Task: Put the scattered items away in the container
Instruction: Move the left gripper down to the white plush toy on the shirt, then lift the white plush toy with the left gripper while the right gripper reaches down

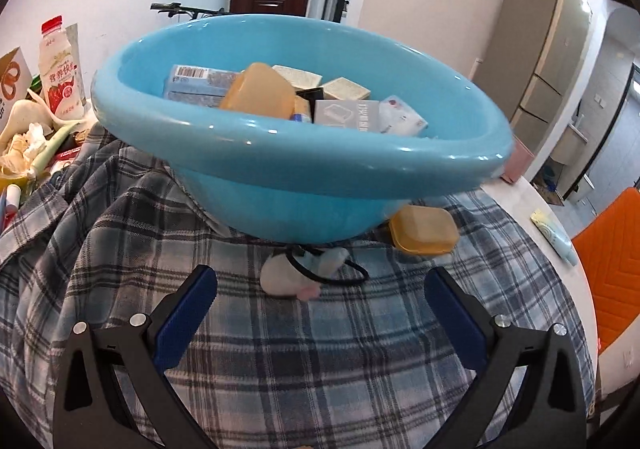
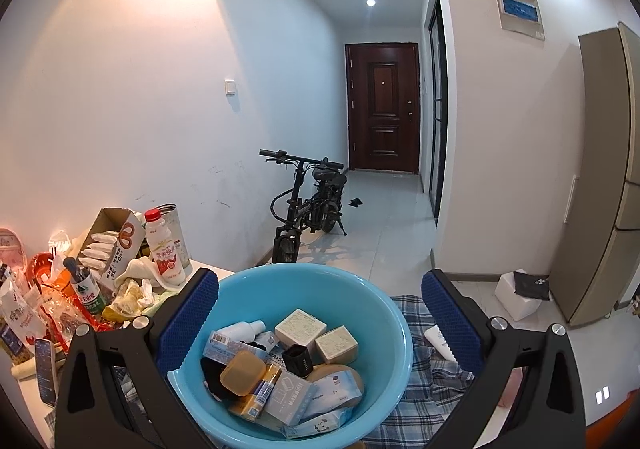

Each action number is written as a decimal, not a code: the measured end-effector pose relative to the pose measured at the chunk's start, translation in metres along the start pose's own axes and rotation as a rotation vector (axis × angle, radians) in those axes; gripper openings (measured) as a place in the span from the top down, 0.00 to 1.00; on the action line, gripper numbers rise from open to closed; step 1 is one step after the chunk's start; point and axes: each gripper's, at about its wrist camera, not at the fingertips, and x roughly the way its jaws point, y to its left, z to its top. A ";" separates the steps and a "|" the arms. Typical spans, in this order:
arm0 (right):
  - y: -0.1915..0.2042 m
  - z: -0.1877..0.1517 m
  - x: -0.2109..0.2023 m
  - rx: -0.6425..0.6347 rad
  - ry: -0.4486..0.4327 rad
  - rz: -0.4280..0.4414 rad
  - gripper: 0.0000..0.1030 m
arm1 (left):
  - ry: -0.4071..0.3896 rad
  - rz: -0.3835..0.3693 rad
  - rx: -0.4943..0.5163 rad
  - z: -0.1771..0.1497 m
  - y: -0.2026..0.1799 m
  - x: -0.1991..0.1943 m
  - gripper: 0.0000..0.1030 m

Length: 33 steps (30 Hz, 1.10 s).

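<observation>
A blue plastic basin (image 1: 280, 173) stands on a plaid cloth (image 1: 320, 349) and holds several boxes, packets and an orange case (image 1: 258, 91). My left gripper (image 1: 320, 303) is open and empty, low over the cloth, in front of the basin. A small white and grey plush toy with a black cord (image 1: 298, 273) lies between its fingertips and the basin. An orange lidded box (image 1: 424, 229) lies at the basin's right foot. My right gripper (image 2: 320, 301) is open and empty, above the basin (image 2: 384, 313), looking down into it.
Clutter stands left of the basin: a milk drink bottle (image 1: 60, 69), a cardboard box (image 2: 114, 245), wrappers and bottles. A white tube (image 2: 438, 341) lies on the cloth at right. An orange chair (image 1: 616, 269) stands by the table's right edge. A bicycle (image 2: 308, 205) stands in the hallway.
</observation>
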 end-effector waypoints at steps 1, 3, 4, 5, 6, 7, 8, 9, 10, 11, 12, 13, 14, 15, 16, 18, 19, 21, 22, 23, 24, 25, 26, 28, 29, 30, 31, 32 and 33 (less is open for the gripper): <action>-0.002 0.000 0.000 0.007 -0.001 0.007 0.00 | 0.005 -0.004 -0.008 0.000 0.002 0.003 0.00; -0.007 0.000 -0.002 0.019 -0.004 0.017 0.00 | 0.017 -0.004 -0.027 -0.001 0.006 0.010 0.00; -0.010 0.000 -0.003 0.025 -0.007 0.021 0.00 | 0.025 -0.001 -0.030 -0.002 0.007 0.013 0.00; -0.012 0.000 -0.003 0.033 -0.008 0.025 0.00 | 0.029 0.003 -0.026 -0.002 0.007 0.015 0.02; -0.016 0.000 -0.003 0.042 -0.009 0.028 0.00 | 0.029 0.013 -0.018 -0.003 0.006 0.016 0.10; -0.019 0.000 -0.004 0.050 -0.010 0.029 0.00 | 0.030 0.028 -0.004 -0.004 0.004 0.018 0.14; -0.024 0.000 -0.004 0.060 -0.011 0.029 0.00 | 0.036 0.039 0.008 -0.004 0.003 0.020 0.23; -0.027 -0.001 -0.004 0.069 -0.011 0.029 0.00 | 0.043 0.036 0.013 -0.004 0.002 0.021 0.32; -0.031 -0.001 -0.004 0.080 -0.010 0.028 0.00 | 0.047 0.029 0.011 -0.004 0.002 0.022 0.35; -0.036 -0.002 -0.004 0.092 -0.010 0.027 0.00 | 0.051 0.026 0.008 -0.004 0.002 0.022 0.40; -0.040 -0.002 -0.003 0.104 -0.009 0.023 0.00 | 0.055 0.025 0.004 -0.005 0.003 0.023 0.46; -0.043 -0.002 -0.003 0.114 -0.009 0.021 0.00 | 0.057 0.023 0.000 -0.005 0.004 0.023 0.50; -0.047 -0.003 -0.003 0.123 -0.010 0.019 0.00 | 0.059 0.023 -0.003 -0.005 0.005 0.023 0.56; -0.050 -0.003 -0.003 0.131 -0.010 0.016 0.00 | 0.059 0.025 -0.006 -0.005 0.007 0.023 0.61; -0.052 -0.004 -0.003 0.137 -0.009 0.012 0.00 | 0.056 0.028 -0.007 -0.005 0.008 0.022 0.65; -0.055 -0.004 -0.003 0.141 -0.008 0.005 0.00 | 0.049 0.031 0.003 -0.005 0.008 0.020 0.68; -0.055 -0.004 -0.003 0.140 -0.008 0.004 0.00 | 0.046 0.033 0.010 -0.005 0.009 0.019 0.69; -0.054 -0.004 -0.003 0.136 -0.009 0.008 0.00 | 0.027 0.046 0.042 -0.005 0.007 0.014 0.70; -0.055 -0.004 -0.003 0.134 -0.008 0.008 0.00 | 0.016 0.054 0.059 -0.005 0.004 0.011 0.70; -0.055 -0.004 -0.003 0.131 -0.007 0.008 0.00 | 0.003 0.058 0.073 -0.004 0.001 0.007 0.70; -0.053 -0.003 -0.002 0.126 -0.006 0.008 0.00 | -0.007 0.054 0.084 -0.004 -0.001 0.003 0.70; -0.051 -0.003 -0.002 0.121 -0.006 0.010 0.00 | -0.013 0.047 0.092 -0.004 -0.002 0.000 0.70; -0.047 -0.003 -0.002 0.114 -0.006 0.012 0.00 | -0.018 0.041 0.096 -0.005 -0.001 -0.003 0.70; -0.042 -0.003 -0.004 0.093 -0.004 0.017 0.00 | -0.023 0.029 0.094 -0.004 0.002 -0.008 0.70; -0.040 -0.002 -0.006 0.081 -0.007 0.011 0.00 | -0.025 0.027 0.092 -0.005 0.005 -0.011 0.70; -0.041 -0.002 -0.010 0.075 -0.012 -0.003 0.00 | -0.027 0.028 0.089 -0.004 0.006 -0.012 0.70; -0.042 -0.003 -0.013 0.077 -0.010 -0.014 0.00 | -0.030 0.029 0.084 -0.003 0.009 -0.013 0.70; -0.044 -0.005 -0.014 0.080 0.000 -0.020 0.00 | -0.034 0.028 0.077 -0.004 0.008 -0.016 0.70; -0.045 -0.008 -0.015 0.076 0.017 -0.026 0.00 | -0.037 0.024 0.068 -0.005 0.008 -0.018 0.70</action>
